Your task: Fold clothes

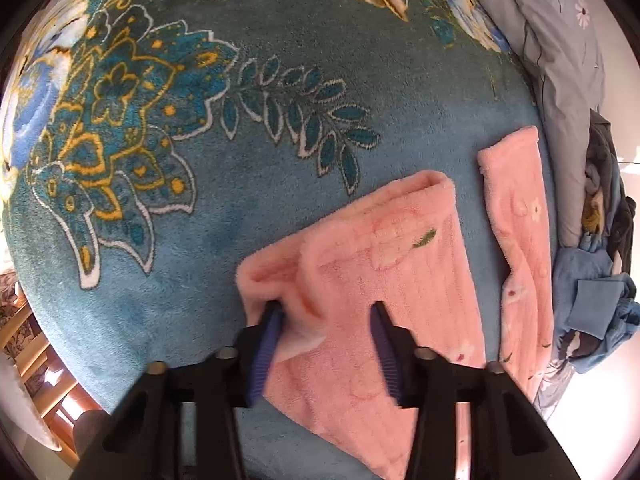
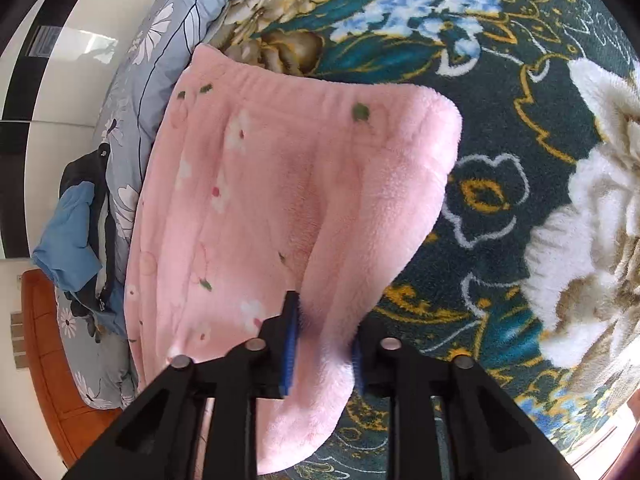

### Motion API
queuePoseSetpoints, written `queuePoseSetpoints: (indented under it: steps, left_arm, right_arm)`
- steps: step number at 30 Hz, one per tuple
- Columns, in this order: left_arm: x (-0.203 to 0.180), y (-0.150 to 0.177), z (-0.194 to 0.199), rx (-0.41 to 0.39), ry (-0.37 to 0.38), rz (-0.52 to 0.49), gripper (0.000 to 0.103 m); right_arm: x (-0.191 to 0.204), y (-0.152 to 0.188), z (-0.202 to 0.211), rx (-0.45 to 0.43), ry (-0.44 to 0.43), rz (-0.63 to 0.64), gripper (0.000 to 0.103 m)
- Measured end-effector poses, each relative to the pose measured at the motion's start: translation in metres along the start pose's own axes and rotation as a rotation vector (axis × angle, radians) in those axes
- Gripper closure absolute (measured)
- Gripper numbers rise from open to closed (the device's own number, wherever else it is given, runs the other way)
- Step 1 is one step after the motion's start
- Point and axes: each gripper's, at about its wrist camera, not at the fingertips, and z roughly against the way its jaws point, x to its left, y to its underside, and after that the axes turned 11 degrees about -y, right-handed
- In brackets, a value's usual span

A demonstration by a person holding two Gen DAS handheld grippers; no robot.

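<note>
Our left gripper [image 1: 326,312] has its purple-padded fingers [image 1: 267,344] spread wide, the left pad tucked against a raised fold of the pink fleece pants [image 1: 384,280], nothing pinched between them. Our right gripper [image 2: 324,336] has its blue-padded fingers [image 2: 291,344] closed onto a fold of the same pink fleece pants [image 2: 280,184], the cloth bunched between them and draping down. The pants are fluffy, ribbed, and printed with small white flowers and green leaves; we see a gathered waistband at the far edge in the right view, and two legs lying apart in the left view. They lie on the bed's teal floral blanket [image 1: 200,200], near a grey flowered duvet [image 1: 560,60] and a heap of blue clothes [image 1: 592,300]. We read no labels or writing.
</note>
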Motion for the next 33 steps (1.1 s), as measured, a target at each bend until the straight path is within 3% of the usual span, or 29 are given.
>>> queuePoseSetpoints:
  steps: [5,9,14,19,22,24,26,29,33]
  left_arm:
    - [0.003,0.005,0.007,-0.037,-0.023,0.041,0.078]
    - [0.009,0.007,0.011,-0.052,-0.085,0.094,0.074]
    - [0.002,0.008,0.009,-0.034,-0.148,0.106,0.045]
    - [-0.009,0.008,-0.006,0.053,-0.162,0.09,0.039]
    - [-0.01,0.009,-0.007,0.056,-0.154,0.107,0.044]
    - [-0.008,0.01,-0.005,0.052,-0.129,0.116,0.061]
    - [0.012,0.001,0.004,0.052,-0.088,0.125,0.097]
    - [0.036,-0.008,0.02,0.035,0.019,0.177,0.098]
    - [0.046,-0.006,0.047,0.019,0.152,0.237,0.099]
  right_arm:
    - [0.009,-0.002,-0.003,0.002,0.021,0.029,0.091]
    - [0.005,-0.001,-0.006,0.011,0.03,0.019,0.091]
    - [-0.001,0.0,-0.008,0.02,0.034,-0.004,0.09]
    - [-0.008,0.004,-0.01,0.029,0.037,-0.028,0.089]
    - [-0.011,0.007,-0.009,0.027,0.024,-0.043,0.089]
    - [-0.01,0.008,-0.007,0.025,0.015,-0.039,0.091]
    - [-0.007,0.007,-0.004,0.015,-0.012,-0.037,0.092]
    - [-0.001,0.004,0.002,-0.005,-0.062,-0.046,0.095]
    - [0.027,-0.01,0.012,-0.054,-0.194,-0.055,0.096]
